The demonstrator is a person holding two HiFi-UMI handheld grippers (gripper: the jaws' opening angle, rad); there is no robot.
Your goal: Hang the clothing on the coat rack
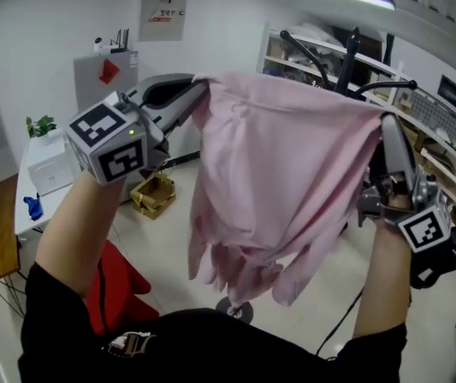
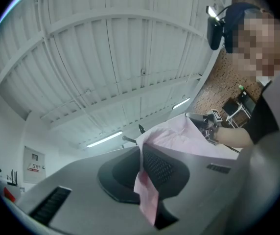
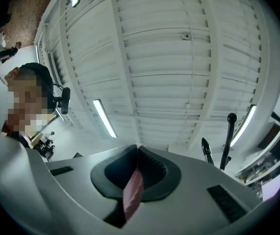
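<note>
Holding the pink shirt (image 1: 284,174) up high, the left gripper (image 1: 198,88) and right gripper (image 1: 387,126) each pinch a top edge tight. The coat rack (image 1: 352,50) pokes up just behind it — spread the shirt wide, then drop one shoulder over a hook.

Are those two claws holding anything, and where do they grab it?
Yes: a pink garment. The left gripper and right gripper each pinch its upper edge, one at either end; it hangs between them.
</note>
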